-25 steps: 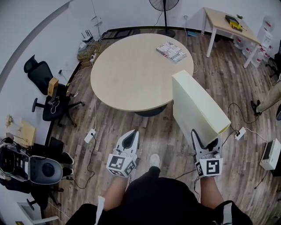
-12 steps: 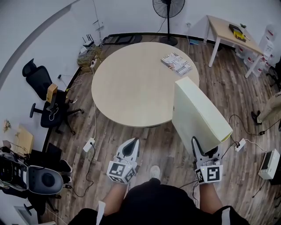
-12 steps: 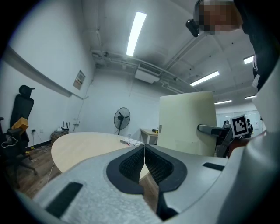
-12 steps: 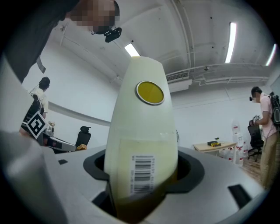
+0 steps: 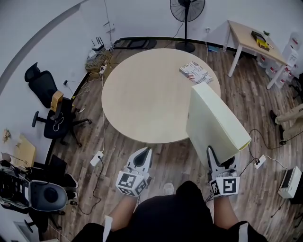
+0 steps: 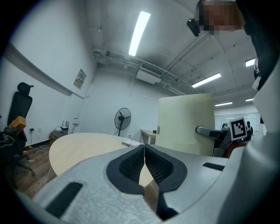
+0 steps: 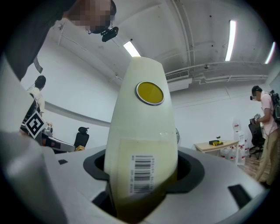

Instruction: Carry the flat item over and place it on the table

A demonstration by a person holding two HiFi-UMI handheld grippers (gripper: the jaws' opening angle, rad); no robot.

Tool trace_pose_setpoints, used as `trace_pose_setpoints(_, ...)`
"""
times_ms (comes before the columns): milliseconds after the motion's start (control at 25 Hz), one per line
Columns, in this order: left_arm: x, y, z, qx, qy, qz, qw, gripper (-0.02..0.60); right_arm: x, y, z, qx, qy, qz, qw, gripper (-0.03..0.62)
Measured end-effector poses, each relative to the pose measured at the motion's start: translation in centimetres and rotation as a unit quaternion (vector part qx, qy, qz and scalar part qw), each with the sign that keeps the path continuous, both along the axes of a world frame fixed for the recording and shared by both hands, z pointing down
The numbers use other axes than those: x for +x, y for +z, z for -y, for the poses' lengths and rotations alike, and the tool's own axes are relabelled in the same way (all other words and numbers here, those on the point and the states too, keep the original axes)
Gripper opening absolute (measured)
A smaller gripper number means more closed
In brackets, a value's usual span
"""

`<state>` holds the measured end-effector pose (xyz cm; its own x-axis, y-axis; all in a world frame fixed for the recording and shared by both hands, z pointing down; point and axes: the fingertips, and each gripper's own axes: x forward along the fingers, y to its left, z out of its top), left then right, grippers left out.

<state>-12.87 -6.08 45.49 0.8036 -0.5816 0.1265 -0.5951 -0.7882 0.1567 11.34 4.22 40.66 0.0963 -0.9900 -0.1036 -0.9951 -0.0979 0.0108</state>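
A flat cream-coloured slab (image 5: 213,120) stands on edge, tilted up and away from me, its far end over the near right rim of the round wooden table (image 5: 147,94). My right gripper (image 5: 221,157) is shut on its near end. In the right gripper view the slab (image 7: 142,127) fills the jaws, with a barcode label and a yellow round sticker on its edge. My left gripper (image 5: 146,152) is shut and holds nothing, just short of the table's near edge. In the left gripper view its tips (image 6: 144,146) meet, with the table (image 6: 83,144) ahead and the slab (image 6: 186,122) to the right.
A magazine (image 5: 195,72) lies on the table's far right. A standing fan (image 5: 187,9) and a small rectangular table (image 5: 251,38) are behind. Office chairs (image 5: 47,101) stand at left and cables with a power strip (image 5: 96,158) lie on the floor. A person's leg (image 5: 291,118) is at right.
Both grippers and I have moved forward towards the round table, which now lies nearer in the head view. The slab's far end now overlaps the table's rim. The grips are unchanged.
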Motion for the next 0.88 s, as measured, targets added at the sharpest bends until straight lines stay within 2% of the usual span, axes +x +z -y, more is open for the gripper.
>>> trace_pose_setpoints(240,1.8,-0.2,1.4,0.002,0.002,-0.003,1.0000,0.009,1.0,0.0,2.9,0.000,-0.010,0.006,1.000,0.308)
trace_pose_setpoints(440,3.7,0.4,4.5,0.002,-0.017,0.007,0.9998,0.009,3.2,0.3,6.6,-0.003,-0.030,0.001,1.000,0.308)
trace_pose_setpoints(880,10.6,0.9,12.6,-0.008,-0.057,0.020,0.9982,0.009,9.0,1.3,16.0,-0.027,-0.094,-0.006,0.995,0.308)
